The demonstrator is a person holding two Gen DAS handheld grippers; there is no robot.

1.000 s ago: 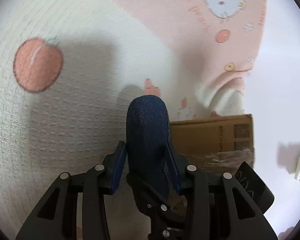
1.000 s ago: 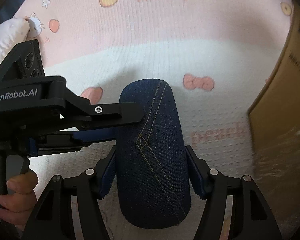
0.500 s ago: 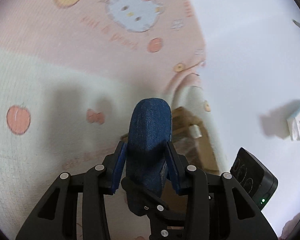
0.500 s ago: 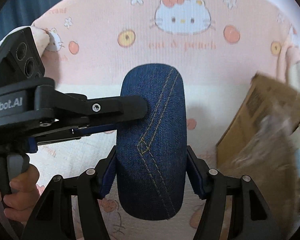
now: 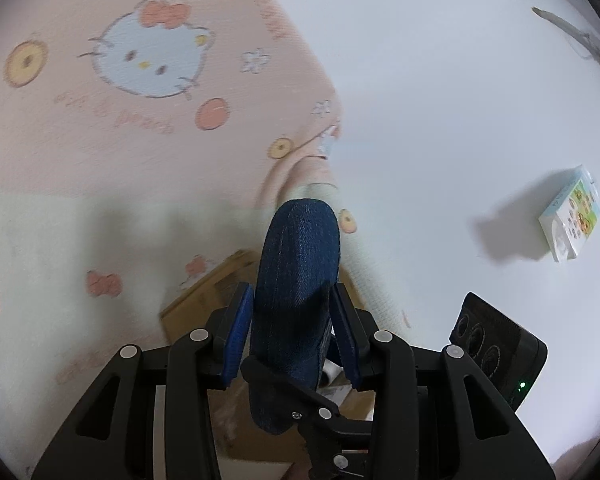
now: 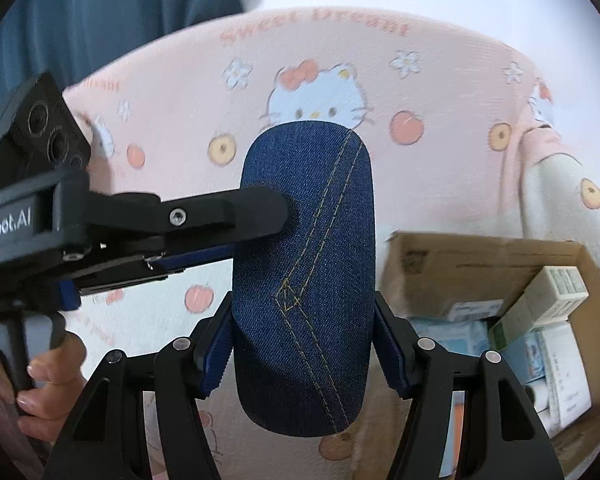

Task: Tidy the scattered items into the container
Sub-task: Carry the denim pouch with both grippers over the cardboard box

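Both grippers are shut on one blue denim case, held in the air above the bed. My right gripper clamps its near end. My left gripper clamps the same denim case from the left side, and its finger crosses the right wrist view. The open cardboard box sits lower right in the right wrist view, holding several small boxes and packets. In the left wrist view the cardboard box lies under the case.
A pink and cream cartoon-cat blanket covers the bed. A white surface holds a small printed packet. A black device with round ports is at the right. A blue curtain hangs behind.
Both grippers have lifted the denim case and carried it toward the box. The box's open inside has come into the right wrist view, and the blanket has dropped farther below.
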